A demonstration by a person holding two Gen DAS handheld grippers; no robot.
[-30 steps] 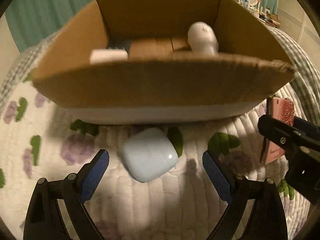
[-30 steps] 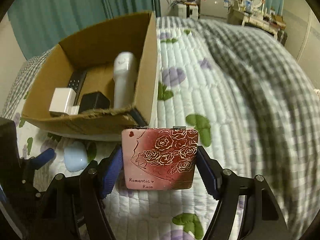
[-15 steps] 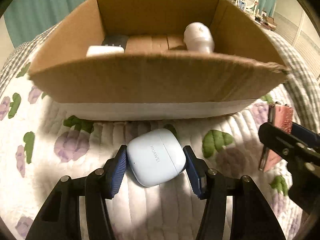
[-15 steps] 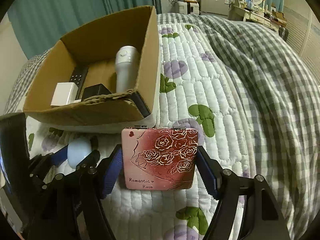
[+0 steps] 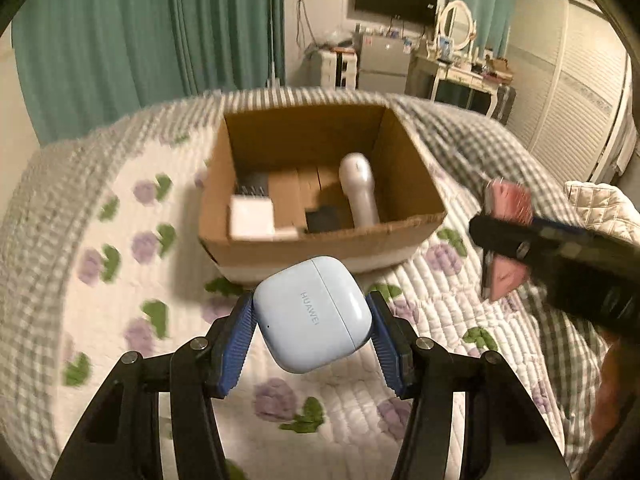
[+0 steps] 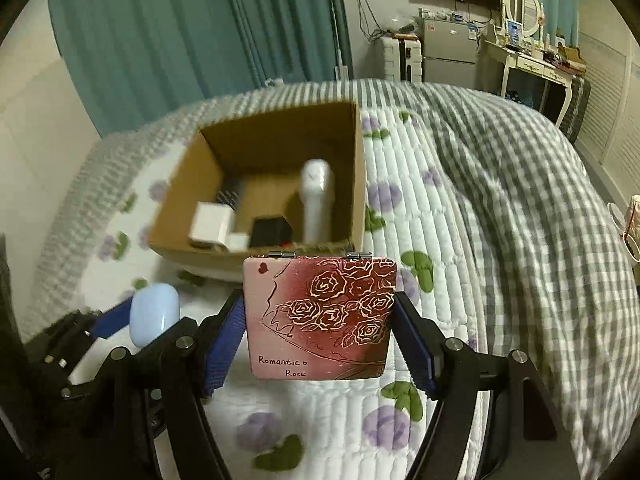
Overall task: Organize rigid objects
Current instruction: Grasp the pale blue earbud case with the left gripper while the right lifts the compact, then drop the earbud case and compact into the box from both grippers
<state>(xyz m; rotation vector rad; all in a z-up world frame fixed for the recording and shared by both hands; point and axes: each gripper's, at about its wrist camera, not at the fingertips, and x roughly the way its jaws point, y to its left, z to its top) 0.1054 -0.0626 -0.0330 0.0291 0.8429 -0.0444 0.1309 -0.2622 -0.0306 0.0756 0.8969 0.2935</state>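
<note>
Left hand-held gripper (image 5: 311, 334) was raised above the bed (image 5: 120, 280), clamped on the blue earbud case (image 5: 313, 314) (tilted, hinge up-right). Right hand-held gripper (image 6: 320, 334) gripped the compact mirror (image 6: 320, 316), hinges toward the cardboard box (image 6: 256, 184).

Quilted bed (image 5: 448, 320) — flower-printed, checked at its edges — carries a cardboard box (image 5: 320, 246).

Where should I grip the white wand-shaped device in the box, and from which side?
Take the white wand-shaped device across its narrow shaft, likely from straight above. It lies lengthwise on the floor of the cardboard box, bulbous head toward the far wall, close to the right wall, so a side approach looks blocked; fingers either side of the shaft.
</note>
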